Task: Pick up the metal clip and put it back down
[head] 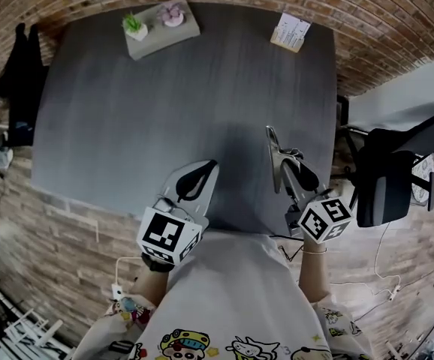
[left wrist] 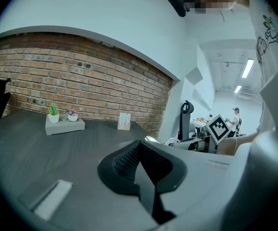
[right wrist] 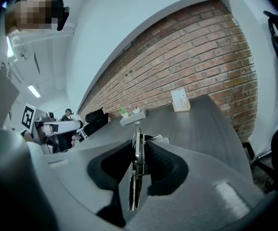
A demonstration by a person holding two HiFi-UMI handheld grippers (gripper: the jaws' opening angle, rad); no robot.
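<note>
The dark grey desk (head: pixel 164 111) stands against a brick wall. On its far left corner sits a grey tray (head: pixel 168 42) carrying a small green plant (head: pixel 134 25) in a white pot and a pinkish one (head: pixel 173 13) beside it. At the far right corner a pale card (head: pixel 290 32) stands upright; its print is too small to read. A black office chair (head: pixel 386 178) waits just off the desk's right edge, well apart from the grippers. The middle of the desk between the grippers and those far things is bare.

The only other markings are the black-and-white square patterns on each gripper's cube and cartoon figures on the person's pale shirt (head: pixel 232 291).

Both forearms reach in over the near edge. The left gripper (head: pixel 206 169) hovers over the near edge left of centre, pointing towards the far right, its jaws pressed together with nothing between them. The right gripper (head: pixel 290 163) sits over the near right part of the desk and pinches the metal clip (head: pixel 275 152) between its pads. The clip stands on edge, its long end jutting forwards past the fingertips towards the far edge. Whether it touches the desk cannot be told.
</note>
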